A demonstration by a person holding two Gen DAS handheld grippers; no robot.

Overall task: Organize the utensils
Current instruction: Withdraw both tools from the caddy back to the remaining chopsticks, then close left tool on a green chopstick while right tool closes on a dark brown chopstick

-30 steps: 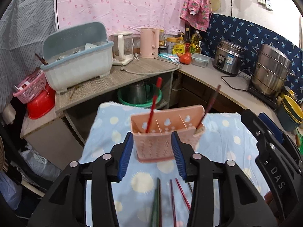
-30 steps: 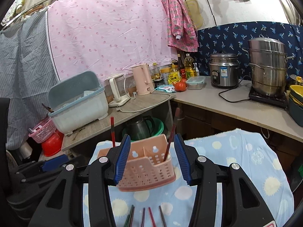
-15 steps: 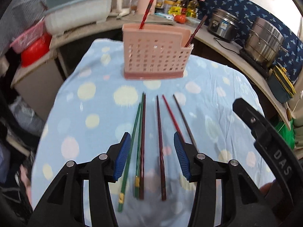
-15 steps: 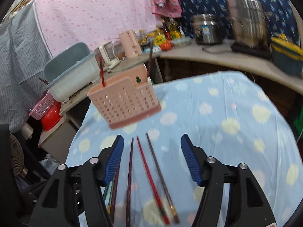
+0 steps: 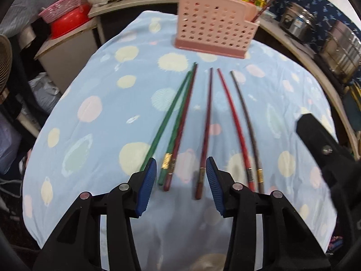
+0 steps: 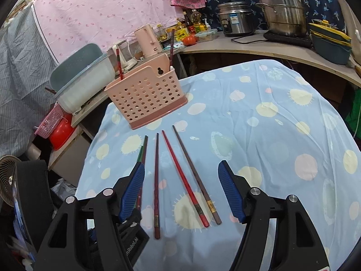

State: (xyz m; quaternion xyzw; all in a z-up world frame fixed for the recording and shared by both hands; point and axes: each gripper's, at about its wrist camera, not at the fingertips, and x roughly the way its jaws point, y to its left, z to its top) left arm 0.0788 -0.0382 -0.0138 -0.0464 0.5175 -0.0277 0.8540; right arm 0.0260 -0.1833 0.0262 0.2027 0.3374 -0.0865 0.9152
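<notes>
A pink perforated utensil holder (image 5: 214, 29) (image 6: 146, 97) stands at the far side of a blue spotted tablecloth (image 5: 90, 103) (image 6: 270, 124), with two chopsticks upright in it. Several loose chopsticks lie side by side in front of it: green ones (image 5: 169, 117), a maroon one (image 5: 206, 124) (image 6: 156, 180), a red one (image 5: 234, 122) (image 6: 182, 176) and a brown one (image 5: 247, 124) (image 6: 194, 171). My left gripper (image 5: 180, 176) is open and empty, low over the near ends of the green and maroon chopsticks. My right gripper (image 6: 181, 189) is open and empty above the maroon, red and brown chopsticks.
A grey-blue dish tub (image 6: 81, 79), a pink basket (image 5: 63, 11) and a red bowl (image 5: 67, 22) stand on a shelf to the left. A rice cooker (image 6: 237, 20), a steel steamer pot (image 6: 284, 6) and bottles stand on the counter behind.
Both grippers have tilted down from the holder towards the chopsticks on the cloth and come lower and closer to them. Both stay open.
</notes>
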